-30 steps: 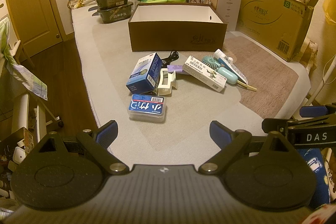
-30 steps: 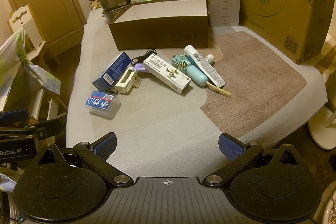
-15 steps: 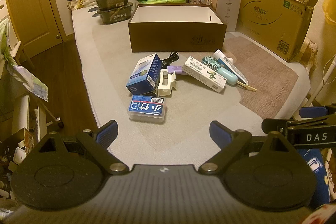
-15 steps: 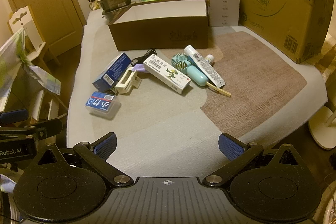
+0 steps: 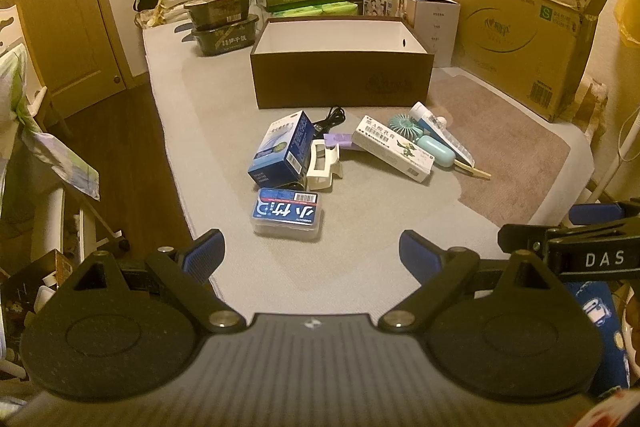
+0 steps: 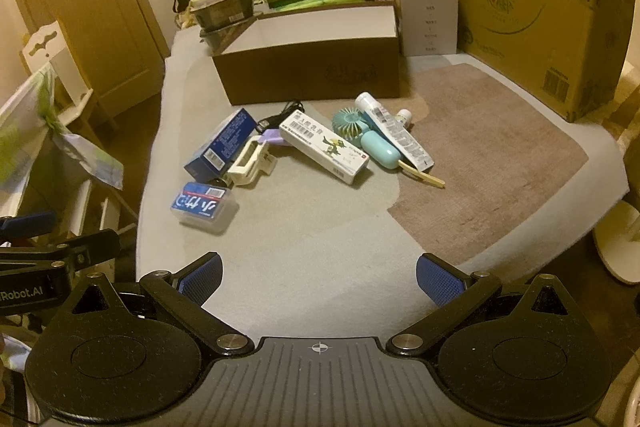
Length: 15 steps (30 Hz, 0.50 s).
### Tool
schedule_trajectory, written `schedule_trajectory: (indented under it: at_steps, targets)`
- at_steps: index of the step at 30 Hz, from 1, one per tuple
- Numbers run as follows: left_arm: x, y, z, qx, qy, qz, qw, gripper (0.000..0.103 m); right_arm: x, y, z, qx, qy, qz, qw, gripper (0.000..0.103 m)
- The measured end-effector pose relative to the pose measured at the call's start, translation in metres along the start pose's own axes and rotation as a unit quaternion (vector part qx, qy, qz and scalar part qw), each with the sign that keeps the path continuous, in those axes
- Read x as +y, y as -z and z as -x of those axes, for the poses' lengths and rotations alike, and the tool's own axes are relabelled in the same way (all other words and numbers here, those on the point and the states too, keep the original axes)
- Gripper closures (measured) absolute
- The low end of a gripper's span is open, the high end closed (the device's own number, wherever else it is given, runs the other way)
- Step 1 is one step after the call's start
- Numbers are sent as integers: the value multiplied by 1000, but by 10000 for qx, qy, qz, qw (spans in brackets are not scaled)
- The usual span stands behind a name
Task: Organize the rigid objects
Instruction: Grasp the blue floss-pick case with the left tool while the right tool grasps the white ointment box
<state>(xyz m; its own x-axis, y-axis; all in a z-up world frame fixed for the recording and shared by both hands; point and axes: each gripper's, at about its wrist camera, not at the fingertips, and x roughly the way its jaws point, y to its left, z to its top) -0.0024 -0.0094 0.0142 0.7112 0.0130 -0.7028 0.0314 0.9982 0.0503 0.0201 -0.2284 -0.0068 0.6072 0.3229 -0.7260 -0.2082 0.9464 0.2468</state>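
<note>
1. The left gripper and the right gripper both hung over the near edge of the mat with their blue pads wide apart, holding nothing.
2. The loose items lay in a cluster on the mat, just in front of the open brown box, which looked empty.
3. Nearest the left gripper sat the clear plastic case with a blue label: probably light, stiff and slick, best pinched across its short sides.
4. The blue carton leaned beside the cream clip; it was likely light, with walls that would dent under a hard squeeze.
5. The long white carton suited a mid-length grip.
6. The teal handheld fan lay partly under the tube, so lifting it first risked dragging the tube.
</note>
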Motion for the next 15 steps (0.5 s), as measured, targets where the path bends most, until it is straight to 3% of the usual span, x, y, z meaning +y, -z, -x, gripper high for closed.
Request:
schedule_trajectory:
  at_steps: [8,15]
  targets:
    - [3,1,-2,21,-9,-36,10000,10,-1,0,-3,-132,-317,15,9994,0]
    - [6,-6,-32,134,42,-100,9999,10,-11,-8,-23,-136,-641,-36,9978,0]
